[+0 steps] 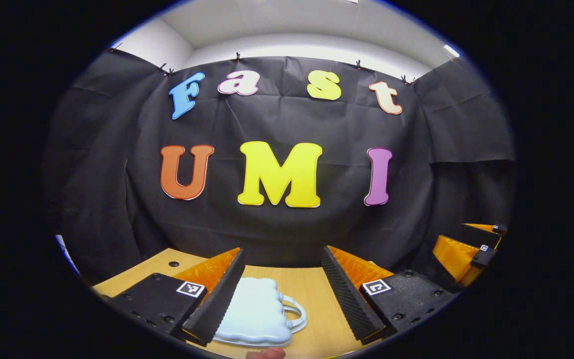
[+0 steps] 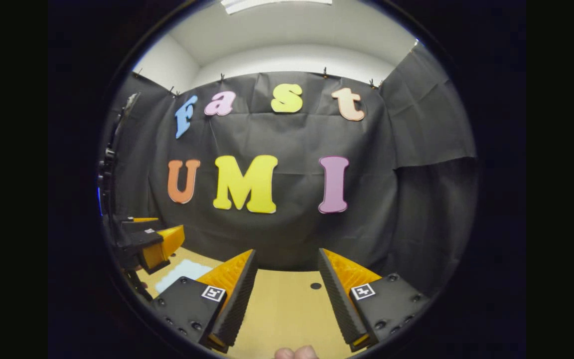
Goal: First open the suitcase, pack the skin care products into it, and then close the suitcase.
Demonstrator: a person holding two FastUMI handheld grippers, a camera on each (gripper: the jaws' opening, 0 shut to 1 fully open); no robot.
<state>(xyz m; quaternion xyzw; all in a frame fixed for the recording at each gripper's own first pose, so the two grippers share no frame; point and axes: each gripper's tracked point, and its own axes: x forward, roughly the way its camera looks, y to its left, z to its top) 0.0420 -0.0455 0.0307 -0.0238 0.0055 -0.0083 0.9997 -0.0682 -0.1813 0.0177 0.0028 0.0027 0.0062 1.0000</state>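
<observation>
A pale blue, cloud-shaped suitcase [image 1: 257, 311] lies flat and closed on the wooden table [image 1: 317, 299], its handle [image 1: 294, 311] pointing right. My left gripper [image 1: 283, 257] hovers over it, open, with the case below and between its fingers, partly hidden by the left finger. In the right gripper view, a corner of the suitcase [image 2: 182, 271] shows at the lower left, under the left gripper [image 2: 160, 237]. My right gripper [image 2: 287, 254] is open over bare table, with nothing between its fingers. It also appears at the right edge of the left gripper view [image 1: 486, 242].
The wooden table [image 2: 287, 304] reaches back to the black cloth wall. It has a small round hole [image 2: 315, 285] ahead of the right gripper and another hole [image 1: 173, 264] at the far left. Fingertips of a hand [image 2: 295, 353] show at the bottom edge.
</observation>
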